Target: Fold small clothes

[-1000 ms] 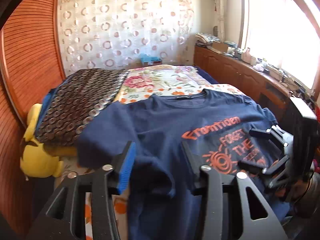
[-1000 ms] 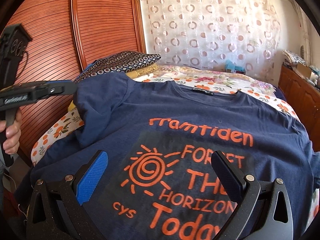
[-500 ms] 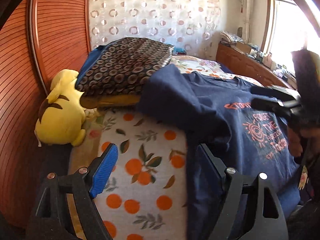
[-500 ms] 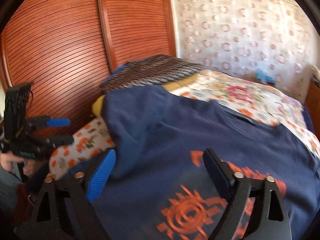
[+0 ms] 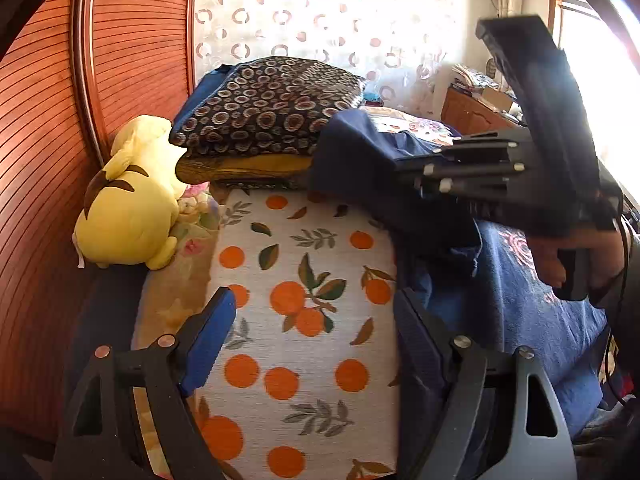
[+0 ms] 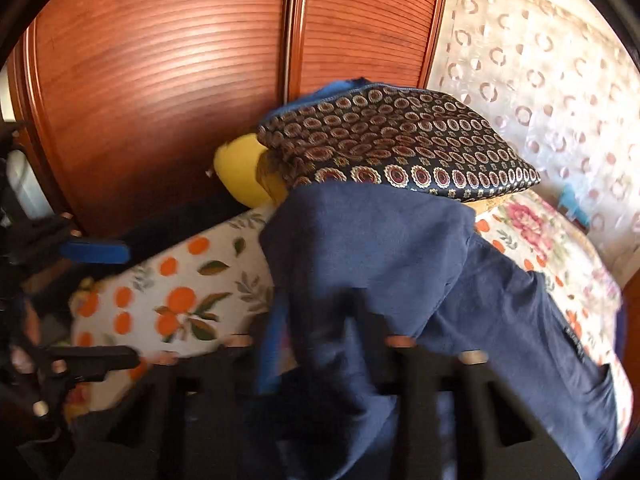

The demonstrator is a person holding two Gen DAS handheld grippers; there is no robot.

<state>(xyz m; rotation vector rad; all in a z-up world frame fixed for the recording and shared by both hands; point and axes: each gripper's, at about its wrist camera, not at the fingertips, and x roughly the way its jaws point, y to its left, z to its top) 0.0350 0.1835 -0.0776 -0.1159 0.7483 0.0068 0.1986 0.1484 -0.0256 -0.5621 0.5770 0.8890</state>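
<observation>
A navy T-shirt (image 5: 516,304) with orange print lies on the bed. My left gripper (image 5: 316,324) is open and empty over the orange-patterned sheet (image 5: 296,320), its right finger at the shirt's left edge. My right gripper (image 6: 316,328) is blurred; its fingers stand close together with the shirt's left sleeve (image 6: 368,248) between them. In the left wrist view the right gripper (image 5: 412,172) reaches in from the right, its fingers together at the sleeve (image 5: 352,148). The left gripper (image 6: 116,304) shows open at the left of the right wrist view.
A dark ring-patterned pillow (image 5: 268,108) lies at the head of the bed on a yellow cushion (image 5: 244,168). A yellow plush toy (image 5: 132,196) sits against the wooden slatted wardrobe (image 5: 48,128). A patterned curtain (image 5: 328,12) hangs behind, and a wooden counter (image 5: 476,112) is at far right.
My right gripper has swung left to the sleeve and closed on it. My left gripper has moved left off the shirt, over the bare sheet, still open.
</observation>
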